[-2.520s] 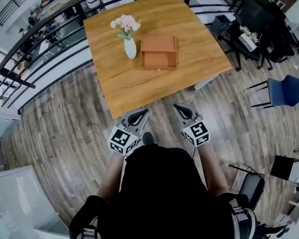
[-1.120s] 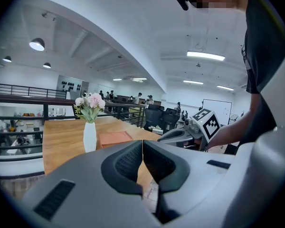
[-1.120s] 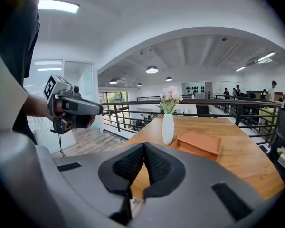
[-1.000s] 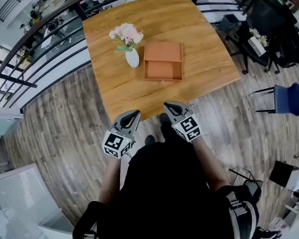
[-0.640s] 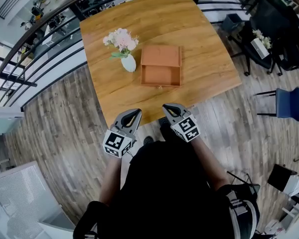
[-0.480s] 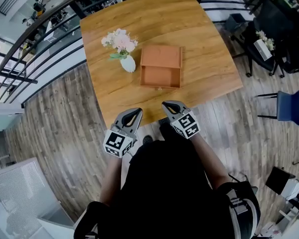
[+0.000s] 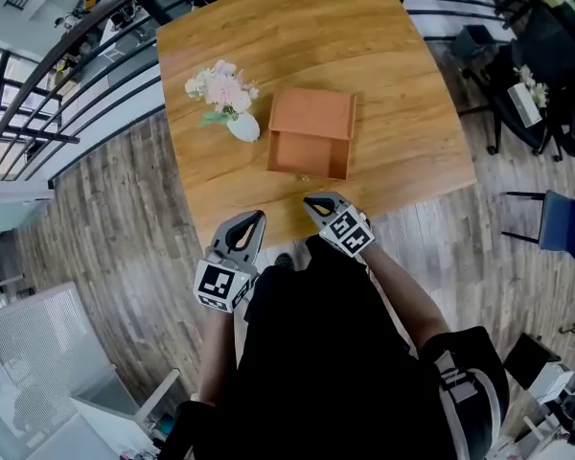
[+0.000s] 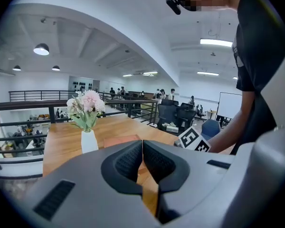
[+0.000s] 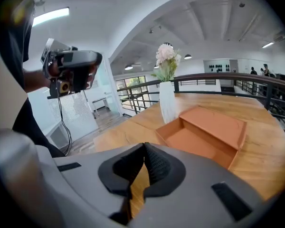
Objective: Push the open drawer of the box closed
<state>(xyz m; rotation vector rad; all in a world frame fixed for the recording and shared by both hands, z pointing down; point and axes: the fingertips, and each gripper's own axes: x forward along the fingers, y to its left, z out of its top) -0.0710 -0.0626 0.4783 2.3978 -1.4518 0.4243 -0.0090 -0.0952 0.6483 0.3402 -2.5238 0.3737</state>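
Right tongs [image 7: 312, 200] pressed together, near the open drawer [image 7: 308, 152] front, left tongs [image 7: 255, 217] together, farther back

— Where have we landed, then?
— Open-plan office, no doubt. A black railing [image 8: 33, 103] runs past the wooden bench [image 7: 383, 84], with plank floor [image 7: 105, 218] underneath.
— And further back?
— Black office chairs [image 8: 173, 113] at desks, a whiteboard [image 8: 228, 106], strip lights [image 8: 216, 42] and pendant lamps [image 8: 42, 49] overhead, people standing far off.
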